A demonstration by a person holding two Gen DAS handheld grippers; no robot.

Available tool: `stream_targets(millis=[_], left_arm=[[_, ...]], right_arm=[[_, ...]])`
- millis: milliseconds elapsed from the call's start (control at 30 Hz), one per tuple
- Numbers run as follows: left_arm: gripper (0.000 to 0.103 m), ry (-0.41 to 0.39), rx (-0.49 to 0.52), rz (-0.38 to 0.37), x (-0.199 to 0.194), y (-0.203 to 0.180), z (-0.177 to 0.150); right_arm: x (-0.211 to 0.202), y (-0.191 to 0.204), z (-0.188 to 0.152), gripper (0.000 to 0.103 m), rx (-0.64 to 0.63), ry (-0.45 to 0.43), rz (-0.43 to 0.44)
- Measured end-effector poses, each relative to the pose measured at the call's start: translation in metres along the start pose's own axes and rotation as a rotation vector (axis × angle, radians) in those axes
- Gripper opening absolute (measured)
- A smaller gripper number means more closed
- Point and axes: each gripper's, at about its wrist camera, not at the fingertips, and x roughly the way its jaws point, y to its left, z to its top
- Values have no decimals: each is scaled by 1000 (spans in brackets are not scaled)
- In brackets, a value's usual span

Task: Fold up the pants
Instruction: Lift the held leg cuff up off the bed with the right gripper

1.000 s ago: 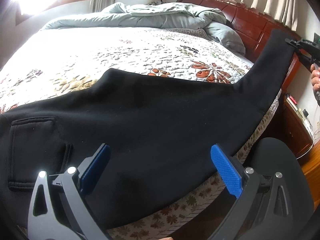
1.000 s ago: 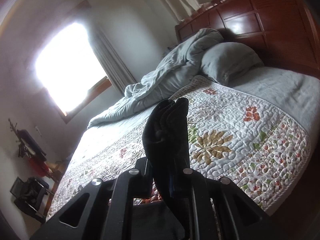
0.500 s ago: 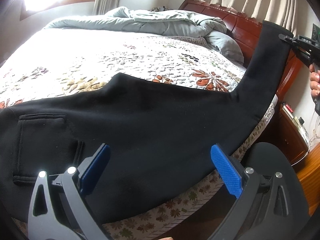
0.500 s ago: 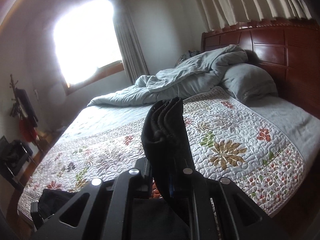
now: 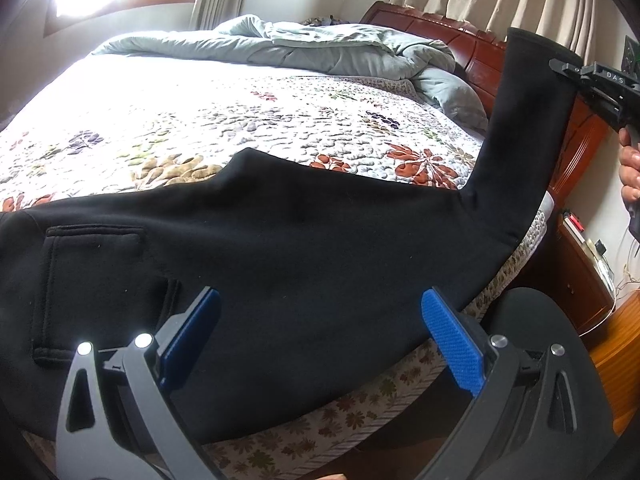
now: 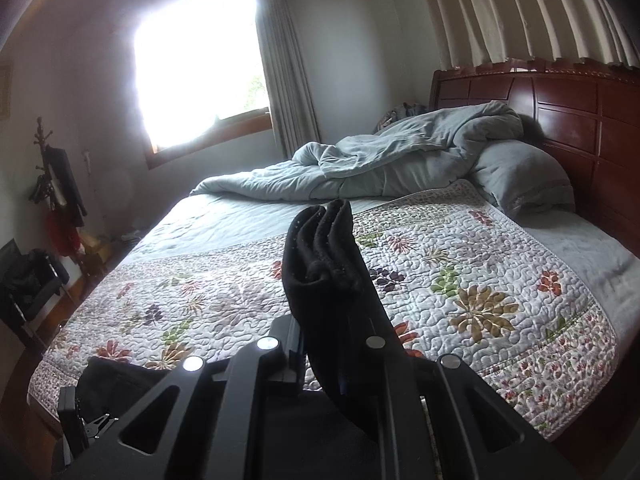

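Note:
Black pants [image 5: 304, 256] lie folded lengthwise along the near edge of the bed, a back pocket [image 5: 92, 280] at the left. Their leg end [image 5: 528, 112] is lifted steeply at the right, pinched by my right gripper [image 5: 560, 66], with a hand behind it. In the right wrist view that gripper [image 6: 320, 360] is shut on the bunched black cuff [image 6: 324, 256], which stands up between the fingers. My left gripper [image 5: 320, 336] hovers over the middle of the pants, its blue pads [image 5: 452, 336] wide apart and open, nothing between them.
The bed wears a floral quilt [image 5: 248, 128]; a rumpled grey duvet [image 5: 320, 48] and pillow [image 6: 520, 176] lie by the red wooden headboard [image 6: 560, 112]. A nightstand [image 5: 580, 264] stands at the right. A coat rack [image 6: 56, 184] and dark chair [image 6: 28, 280] are by the far wall.
My right gripper has swung the leg end up and over toward the left, so the leg now stands steeper. The left gripper has stayed where it was, open.

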Motion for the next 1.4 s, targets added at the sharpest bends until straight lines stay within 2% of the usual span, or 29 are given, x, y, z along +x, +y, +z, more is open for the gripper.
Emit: stream_targets(millis=[933, 1400], left_arm=[[100, 44, -19, 1, 12, 6, -3], [100, 34, -34, -4, 9, 10, -2]], right_arm=[[18, 84, -21, 11, -243, 23, -6], [36, 115, -38, 11, -322, 64, 20]])
